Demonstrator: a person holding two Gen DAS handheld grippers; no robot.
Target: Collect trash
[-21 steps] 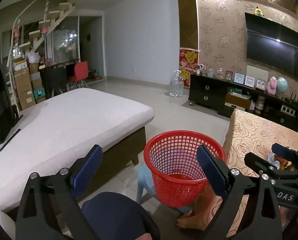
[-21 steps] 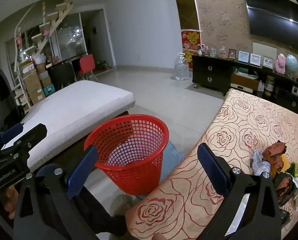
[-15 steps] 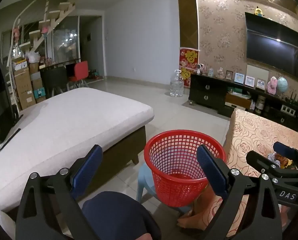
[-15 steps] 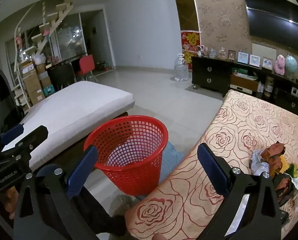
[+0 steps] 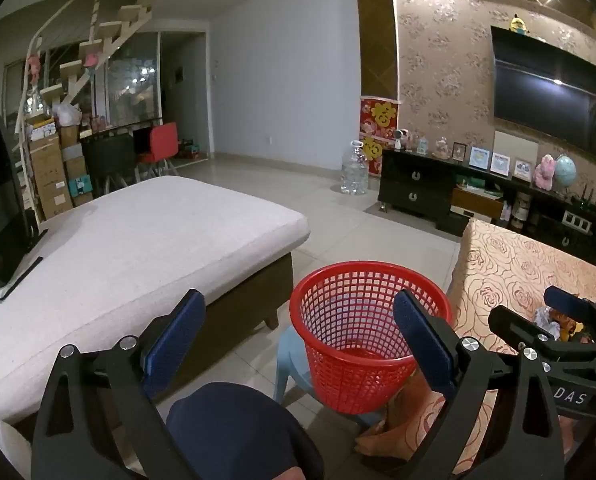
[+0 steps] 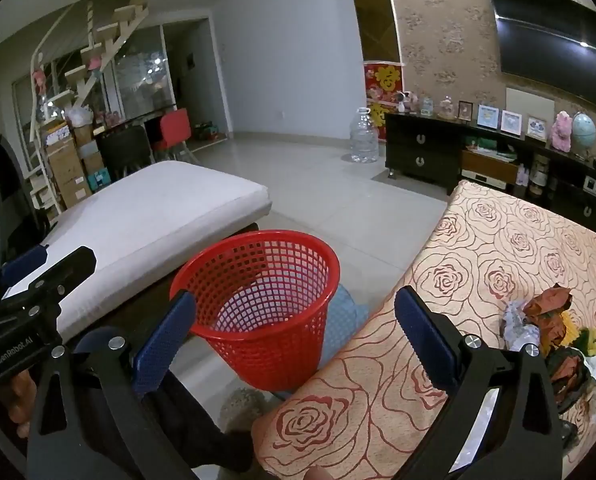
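Observation:
A red mesh basket [image 5: 362, 320] stands on a light blue stool [image 5: 291, 364] between a white daybed and a table with a rose-patterned cloth [image 6: 478, 264]. It also shows in the right wrist view [image 6: 265, 304]. A pile of crumpled trash [image 6: 538, 320], white paper, brown and yellow wrappers, lies on the cloth at the right. My left gripper [image 5: 298, 336] is open and empty, held near the basket's left. My right gripper [image 6: 293, 336] is open and empty, over the table's near edge, left of the trash. The right gripper also shows in the left wrist view [image 5: 558, 312].
A white cushioned daybed [image 5: 129, 240] lies to the left. A dark TV cabinet [image 5: 438, 196] with frames and toys lines the far wall under a wall TV [image 5: 554, 92]. A large water bottle [image 5: 354, 172] stands on the tiled floor. My knee [image 5: 237, 428] is below the left gripper.
The right gripper has shifted slightly right toward the trash pile. The left gripper has barely moved. Both stay open.

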